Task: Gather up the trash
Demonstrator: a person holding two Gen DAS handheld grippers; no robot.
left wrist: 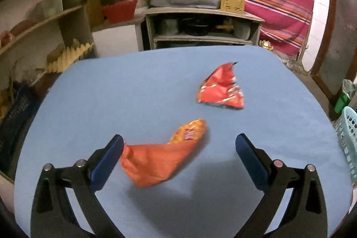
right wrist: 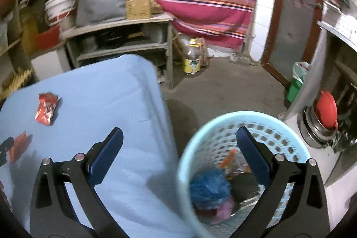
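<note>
Left gripper [left wrist: 179, 142] above the near part of the flat worktop covered in light blue cloth [left wrist: 111, 93]; blue-padded fingers [left wrist: 107, 162] spread as wide as they go, gripping nothing. Crumpled orange snack packet [left wrist: 160, 155] lying on the worktop between those fingers — close beside the left pad, possibly brushing it, blurred there, well clear of the right pad. Crumpled red foil wrapper [left wrist: 219, 88] farther back on the worktop, beyond the orange snack packet and toward the right edge, apart from it.

Right gripper [right wrist: 179, 139] off the worktop's right edge, fingers [right wrist: 252, 157] likewise wide apart and empty; one finger over the blue cloth, the other over the mouth of the round pale blue perforated plastic basket [right wrist: 223, 124]. Basket standing on the grey floor just beside the worktop's right side, also visible at the far right rim of the left wrist view [left wrist: 348, 137]; inside it a fuzzy blue wad [right wrist: 209, 189], a pink scrap, something dark and orange bits, blurred.

From the right wrist view, red foil wrapper [right wrist: 46, 108] on the worktop's left portion; part of the orange snack packet [right wrist: 20, 144] at the left rim, next to the tip of the left gripper.

Beyond the worktop's far edge, a grey low shelf unit [left wrist: 200, 15]; to the right of it, on the floor, a clear bottle with a yellow label [right wrist: 192, 59].
</note>
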